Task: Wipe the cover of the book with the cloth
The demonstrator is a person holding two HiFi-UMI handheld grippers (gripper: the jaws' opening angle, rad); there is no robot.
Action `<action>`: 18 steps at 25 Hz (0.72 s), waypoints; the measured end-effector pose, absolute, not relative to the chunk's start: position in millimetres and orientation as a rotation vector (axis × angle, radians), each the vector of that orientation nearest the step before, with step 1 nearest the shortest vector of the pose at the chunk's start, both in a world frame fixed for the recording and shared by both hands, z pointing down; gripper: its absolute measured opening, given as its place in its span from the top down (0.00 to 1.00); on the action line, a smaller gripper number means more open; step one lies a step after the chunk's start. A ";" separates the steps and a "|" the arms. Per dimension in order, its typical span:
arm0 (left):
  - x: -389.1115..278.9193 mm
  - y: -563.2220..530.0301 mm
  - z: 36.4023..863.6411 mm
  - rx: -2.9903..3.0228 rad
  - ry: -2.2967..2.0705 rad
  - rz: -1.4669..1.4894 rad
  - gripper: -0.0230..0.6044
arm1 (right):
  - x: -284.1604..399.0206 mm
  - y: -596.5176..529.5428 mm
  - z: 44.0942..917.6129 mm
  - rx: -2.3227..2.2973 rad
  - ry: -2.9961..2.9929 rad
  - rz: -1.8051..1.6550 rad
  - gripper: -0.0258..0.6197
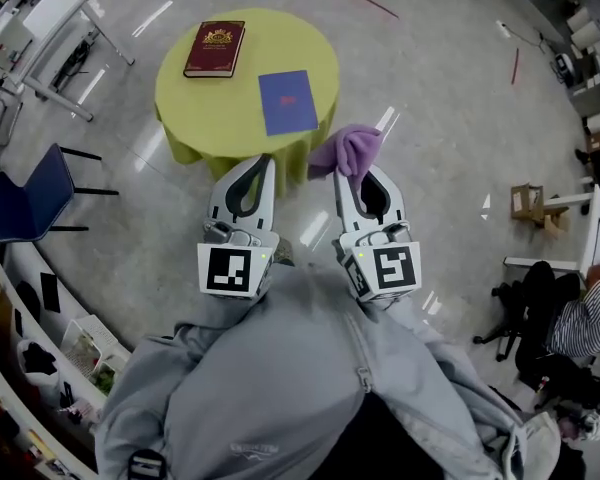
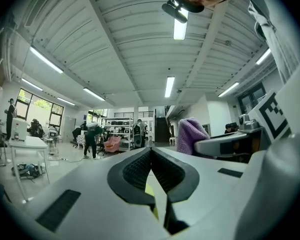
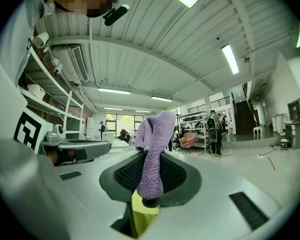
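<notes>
Right gripper (image 3: 149, 154): fingers clamped on one purple cloth (image 3: 152, 129), which stands out past the tips. Left gripper (image 2: 151, 150): fingers pressed together, nothing between them. Both grippers are at the near edge of one round yellow desk (image 1: 210, 118). Two books lie on it, apart: one maroon book (image 1: 215, 48), one blue book (image 1: 288, 101).

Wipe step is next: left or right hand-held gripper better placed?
Right. The right hand-held gripper is shut on the purple cloth; the left hand-held gripper is shut on nothing. Neither reaches the red book on the yellow table yet; the left could perhaps steady it.
</notes>
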State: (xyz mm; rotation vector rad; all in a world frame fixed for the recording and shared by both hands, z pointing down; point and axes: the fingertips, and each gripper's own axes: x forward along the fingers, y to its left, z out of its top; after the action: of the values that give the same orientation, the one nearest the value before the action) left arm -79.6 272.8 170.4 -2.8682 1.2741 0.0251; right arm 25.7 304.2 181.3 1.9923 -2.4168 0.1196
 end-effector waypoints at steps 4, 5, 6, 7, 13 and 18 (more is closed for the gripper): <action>-88.4 253.2 174.1 -2.877 1.256 0.019 0.93 | 20.7 287.5 182.7 2.005 -2.389 0.116 0.83; -89.4 249.5 175.5 -2.884 1.253 0.019 0.93 | 20.9 284.4 182.7 2.011 -2.381 0.114 0.83; -90.4 246.0 177.0 -2.891 1.251 0.020 0.94 | 21.5 281.5 183.0 2.019 -2.372 0.115 0.83; -91.4 242.9 178.7 -2.898 1.250 0.019 0.93 | 22.2 279.1 183.6 2.028 -2.363 0.118 0.83; -97.0 232.0 188.1 -2.933 1.242 0.018 0.93 | 22.8 270.8 188.2 2.058 -2.318 0.136 0.83; -102.0 221.8 186.5 -2.935 1.240 0.047 0.94 | 18.9 259.4 181.2 2.053 -2.319 0.092 0.83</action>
State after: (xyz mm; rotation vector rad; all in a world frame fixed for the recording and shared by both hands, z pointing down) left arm -102.0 221.8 186.5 -2.9346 1.2402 0.0473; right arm 18.9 259.4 181.2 2.0528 -2.3191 0.0921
